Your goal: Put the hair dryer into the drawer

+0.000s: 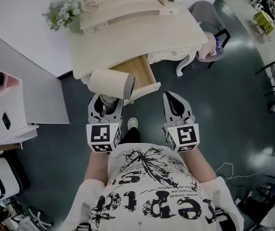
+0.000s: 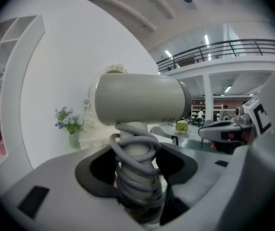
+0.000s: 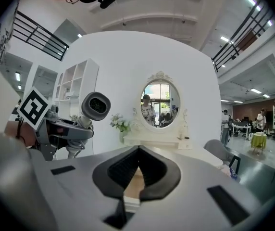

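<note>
A cream hair dryer (image 1: 111, 83) with its grey cord wound round the handle stands upright in my left gripper (image 1: 106, 105), which is shut on that handle. In the left gripper view the dryer's barrel (image 2: 137, 100) lies crosswise above the jaws of my left gripper (image 2: 135, 177). The dryer hangs just in front of the open wooden drawer (image 1: 140, 71) of the white dressing table (image 1: 128, 37). My right gripper (image 1: 173, 100) is beside it on the right, shut and empty; in its own view the right gripper (image 3: 138, 150) shows its tips meeting, with the dryer (image 3: 95, 106) at left.
A vase of flowers (image 1: 63, 13) stands on the table's left end and an oval mirror (image 3: 160, 102) at its back. A grey chair (image 1: 205, 13) is to the table's right. White shelves (image 1: 3, 109) stand at the left. People stand far off in the hall.
</note>
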Demonstrator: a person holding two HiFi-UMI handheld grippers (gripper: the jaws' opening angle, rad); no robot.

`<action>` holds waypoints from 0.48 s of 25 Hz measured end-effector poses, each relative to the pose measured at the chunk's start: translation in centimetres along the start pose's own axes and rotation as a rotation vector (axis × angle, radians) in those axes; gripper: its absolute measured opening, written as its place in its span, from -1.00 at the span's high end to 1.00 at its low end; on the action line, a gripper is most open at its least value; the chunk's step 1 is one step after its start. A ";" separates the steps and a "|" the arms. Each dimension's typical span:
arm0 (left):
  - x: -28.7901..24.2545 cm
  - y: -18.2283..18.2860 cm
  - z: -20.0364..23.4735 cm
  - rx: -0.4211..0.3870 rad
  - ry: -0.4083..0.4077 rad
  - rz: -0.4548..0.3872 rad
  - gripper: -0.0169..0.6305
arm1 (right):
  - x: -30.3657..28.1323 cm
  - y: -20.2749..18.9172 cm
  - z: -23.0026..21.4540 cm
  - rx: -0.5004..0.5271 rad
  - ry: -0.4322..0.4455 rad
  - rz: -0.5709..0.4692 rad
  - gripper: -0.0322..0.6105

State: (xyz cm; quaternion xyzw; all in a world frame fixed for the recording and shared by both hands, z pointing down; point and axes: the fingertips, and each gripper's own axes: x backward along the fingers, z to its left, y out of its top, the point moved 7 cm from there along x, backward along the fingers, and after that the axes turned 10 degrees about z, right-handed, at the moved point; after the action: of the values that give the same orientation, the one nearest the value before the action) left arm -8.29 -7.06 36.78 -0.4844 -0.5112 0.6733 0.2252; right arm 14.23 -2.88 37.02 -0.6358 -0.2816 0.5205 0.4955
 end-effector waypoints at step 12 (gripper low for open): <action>-9.4 3.4 7.4 -0.017 -0.022 0.055 0.17 | -12.2 5.7 -1.8 0.025 0.034 0.004 0.85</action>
State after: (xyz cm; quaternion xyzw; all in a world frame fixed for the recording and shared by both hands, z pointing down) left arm -10.14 -19.38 37.74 -0.4929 -0.5058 0.6800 0.1969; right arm 11.39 -16.17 36.40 -0.6390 -0.2653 0.5142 0.5069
